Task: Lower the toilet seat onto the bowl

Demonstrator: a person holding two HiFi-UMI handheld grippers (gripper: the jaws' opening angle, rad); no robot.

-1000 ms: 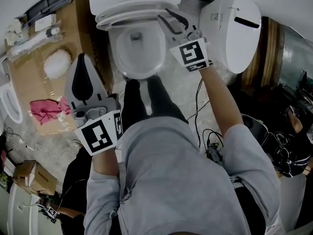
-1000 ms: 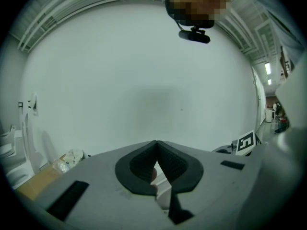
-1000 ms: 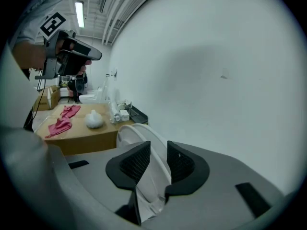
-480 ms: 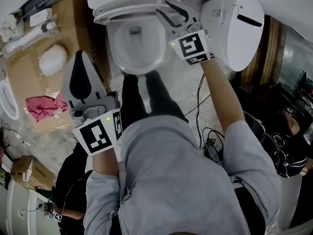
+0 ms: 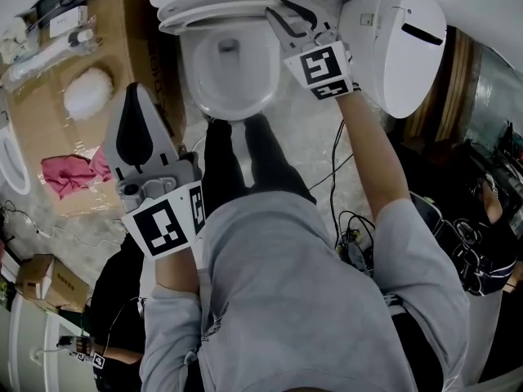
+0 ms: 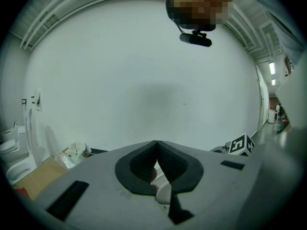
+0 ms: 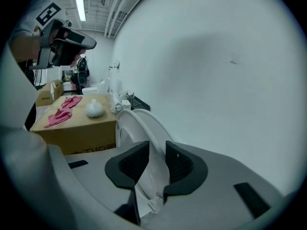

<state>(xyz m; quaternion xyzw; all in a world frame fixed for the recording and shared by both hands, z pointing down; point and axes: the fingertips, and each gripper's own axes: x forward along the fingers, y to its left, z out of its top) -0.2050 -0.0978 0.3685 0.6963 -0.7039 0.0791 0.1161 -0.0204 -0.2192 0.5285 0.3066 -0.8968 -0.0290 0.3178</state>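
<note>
The white toilet seat (image 5: 214,13) stands tilted above the open bowl (image 5: 231,68) at the top of the head view. My right gripper (image 5: 279,12) reaches over the bowl's right side and is shut on the seat's rim. In the right gripper view the white seat (image 7: 138,122) runs between the two dark pads of the right gripper (image 7: 157,152); the jaws have just been closing with the seat between them. My left gripper (image 5: 139,98) hangs by the person's left side, away from the toilet. The left gripper (image 6: 156,145) is shut with nothing in it.
A cardboard box (image 5: 106,47) to the left of the toilet carries a pink cloth (image 5: 69,174) and a white puff (image 5: 88,92). A second white toilet unit (image 5: 392,47) stands close on the right. Cables (image 5: 347,227) lie on the floor beside the person's legs.
The right gripper has sunk a little with the seat rim between its jaws. The left gripper has stayed where it was.
</note>
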